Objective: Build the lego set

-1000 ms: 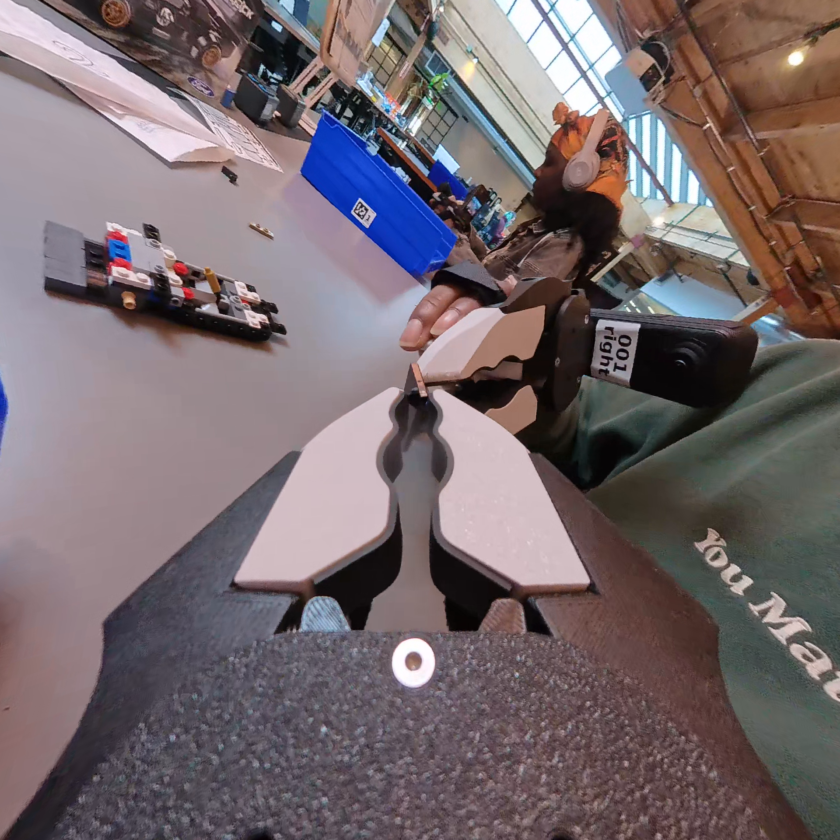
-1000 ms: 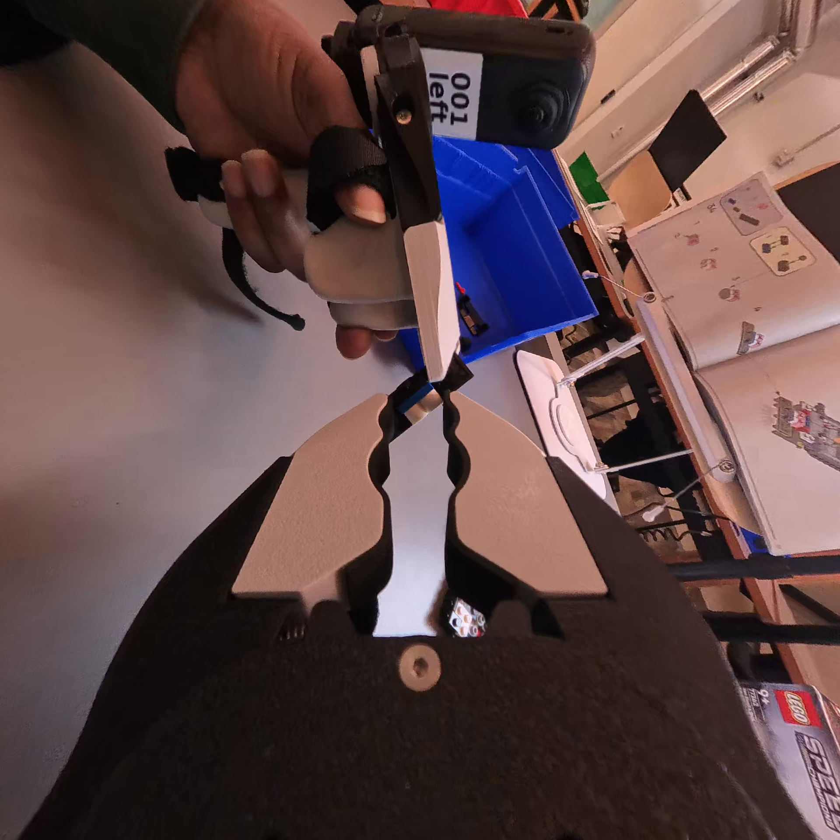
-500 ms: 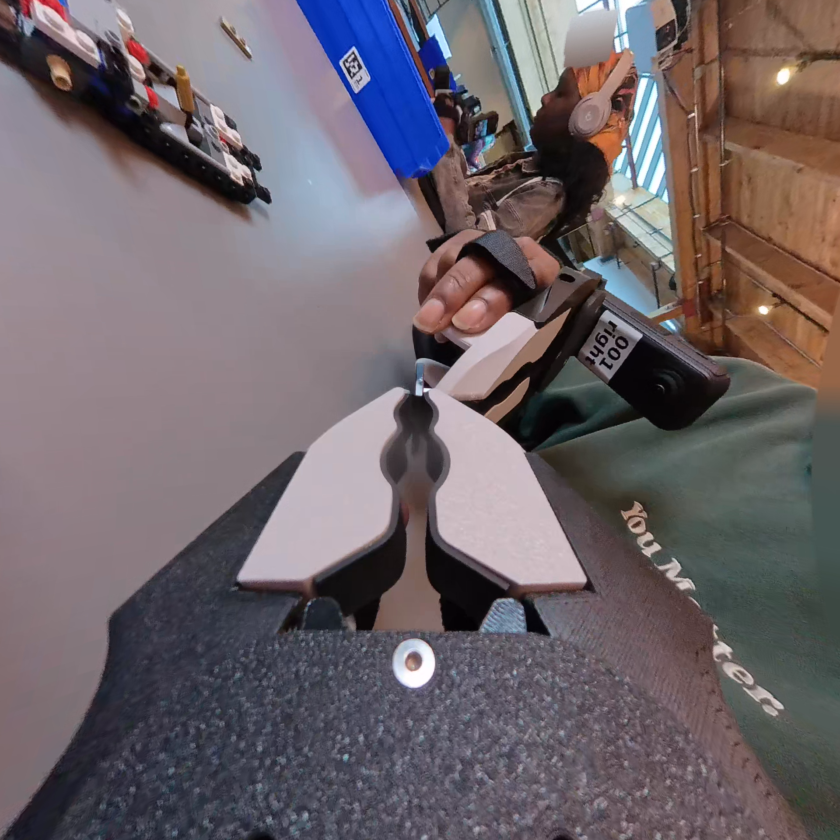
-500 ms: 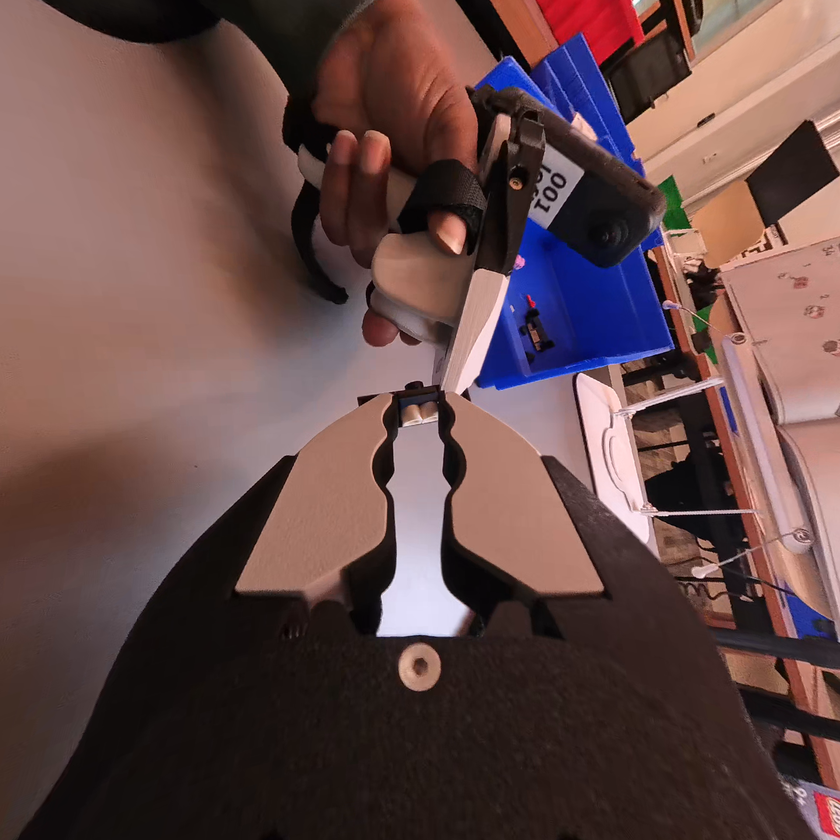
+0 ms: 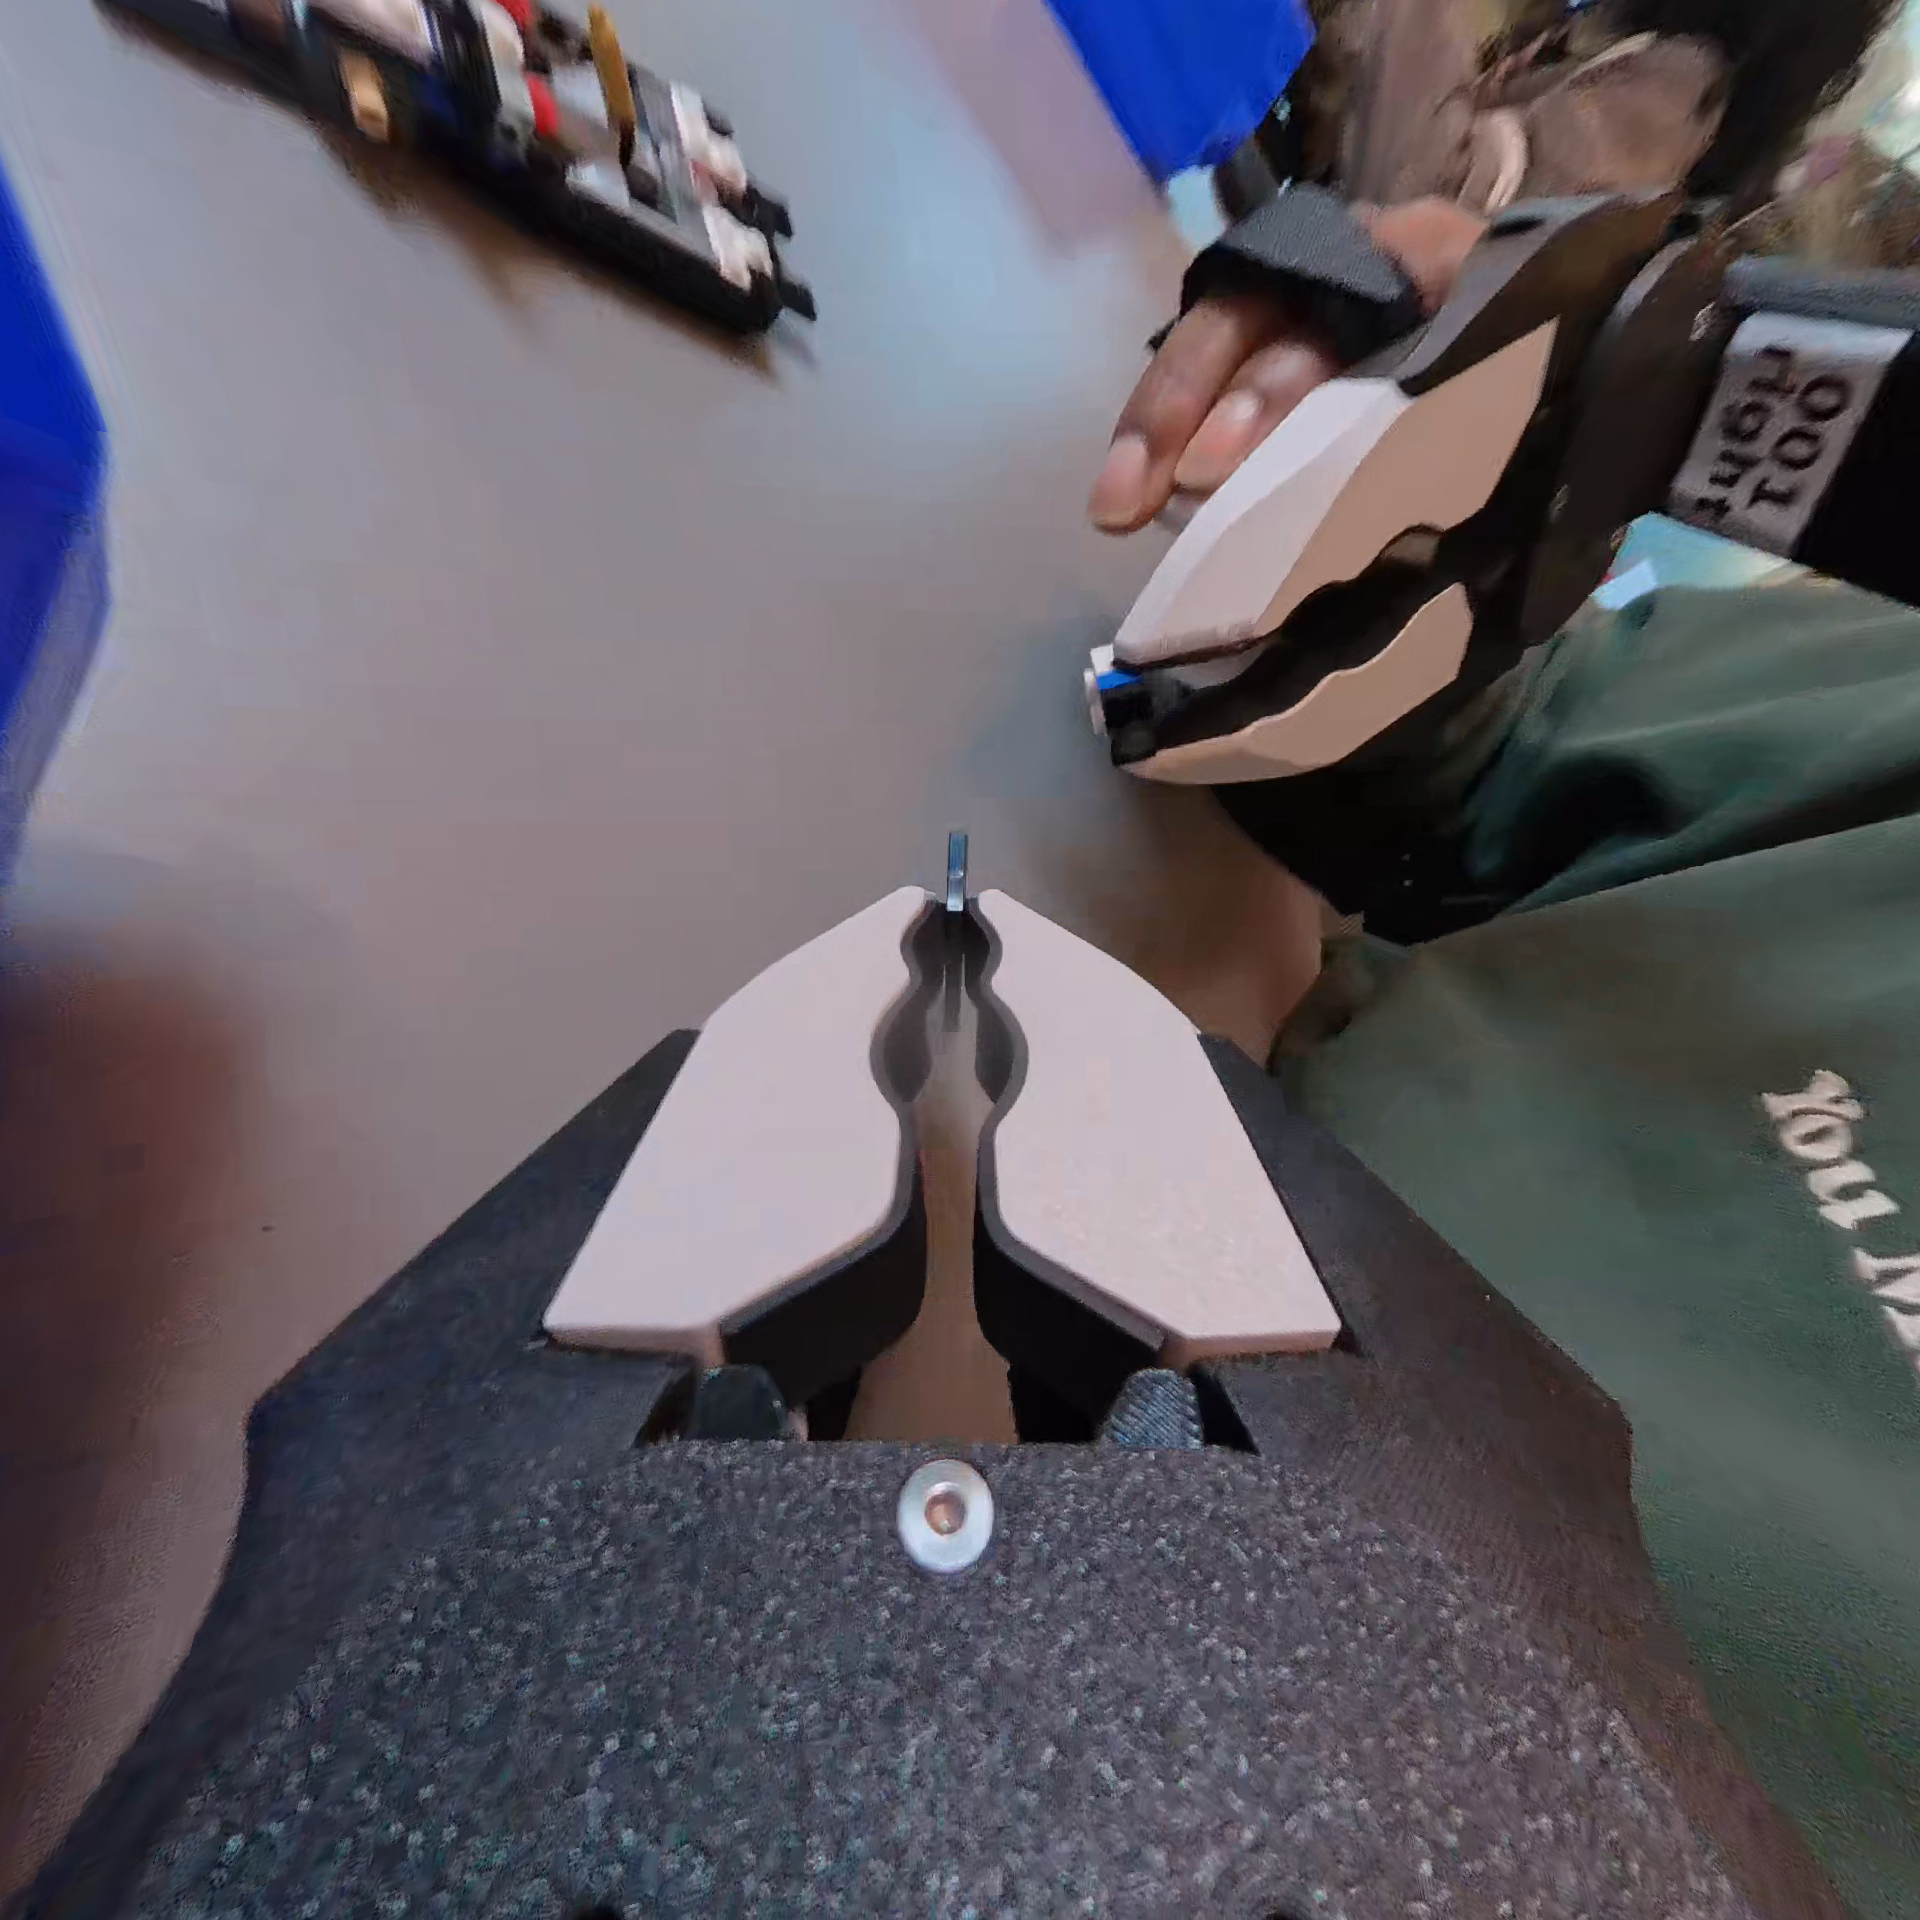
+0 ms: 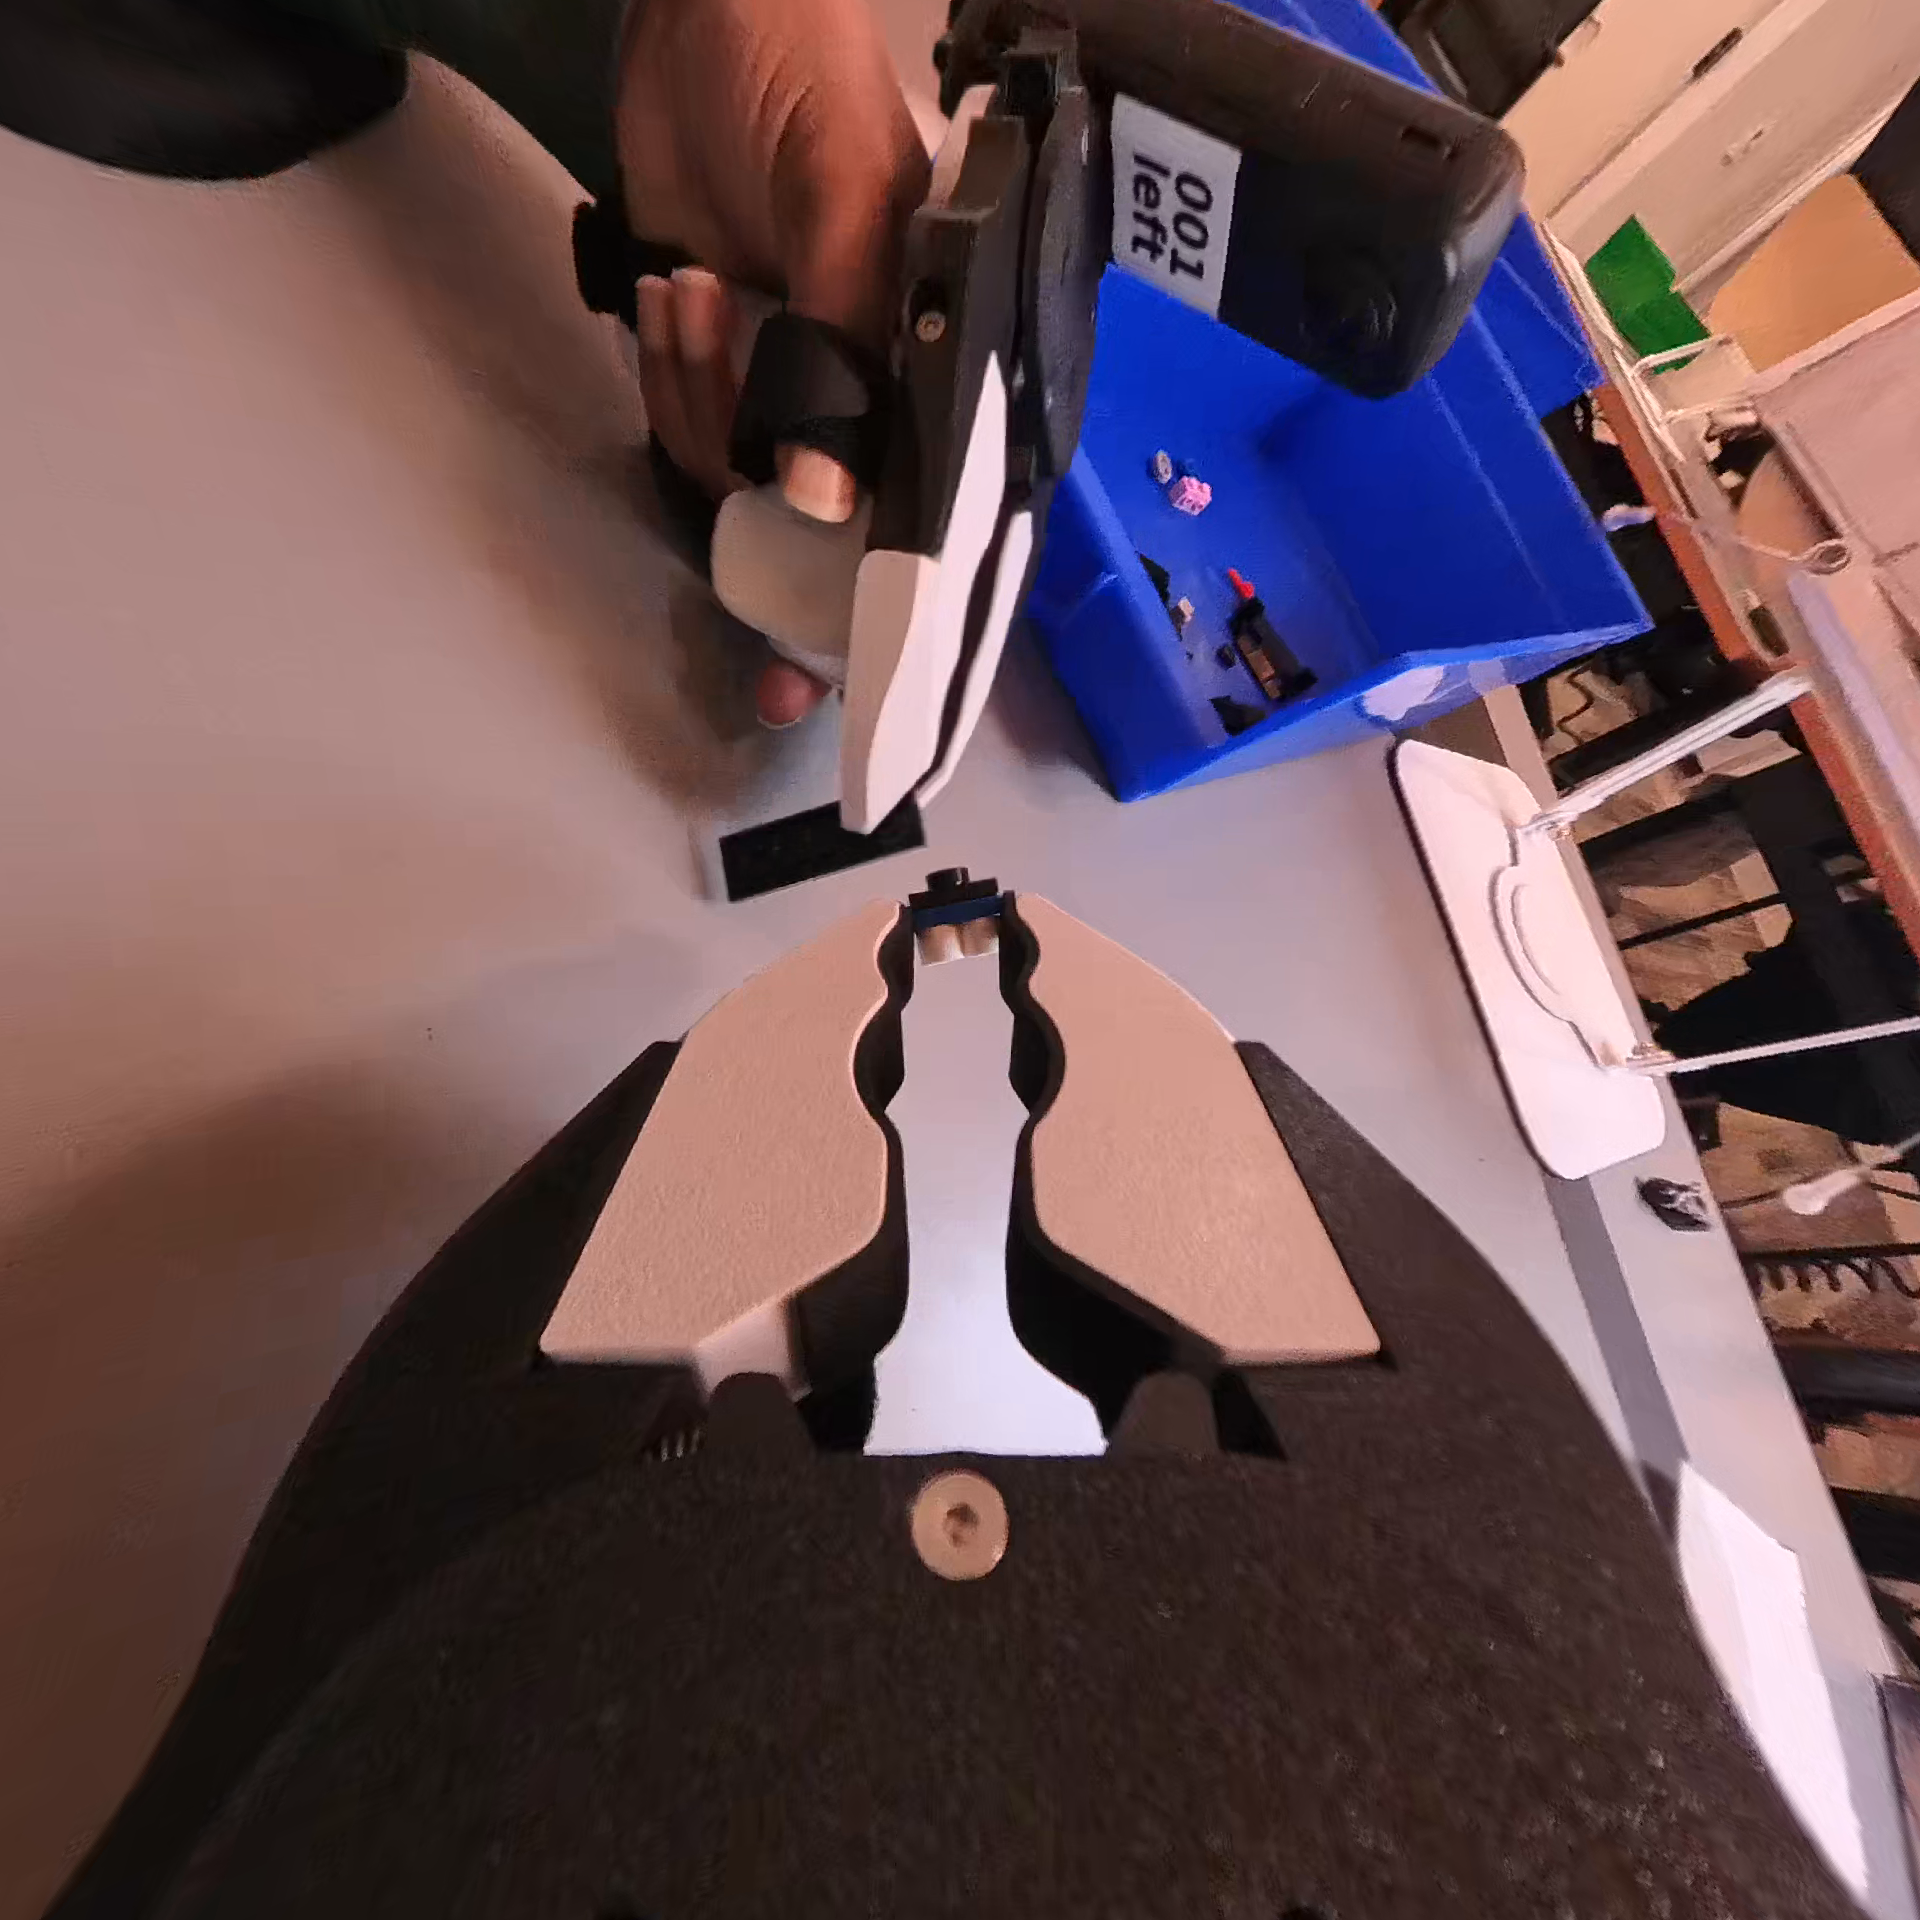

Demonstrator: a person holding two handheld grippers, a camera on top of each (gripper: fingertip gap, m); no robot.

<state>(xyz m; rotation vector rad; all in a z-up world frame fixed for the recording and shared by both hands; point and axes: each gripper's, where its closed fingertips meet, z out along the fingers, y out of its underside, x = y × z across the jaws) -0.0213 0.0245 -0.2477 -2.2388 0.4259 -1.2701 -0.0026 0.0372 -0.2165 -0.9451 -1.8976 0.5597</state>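
Left gripper [image 5: 957, 902], centre frame, has its fingers pinched together on a thin black plate [image 5: 956, 864], edge-on at the tips. Right gripper [image 6: 954, 912] clamps a small brick stack [image 6: 953, 928] at its tips, just below the plate [image 6: 821, 850] in the right view. Both pieces look light, rigid and slick, best held by their flat sides; a blue bin [image 6: 1382, 582] sits upper right.

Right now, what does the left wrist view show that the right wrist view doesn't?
Only the left wrist view shows the dark brick assembly lying on the table. Only the right wrist view shows the blue bin with loose pieces inside and the white tray beside it. Both show the left gripper pinching a thin black plate and the right gripper clamping a small blue-and-white piece.
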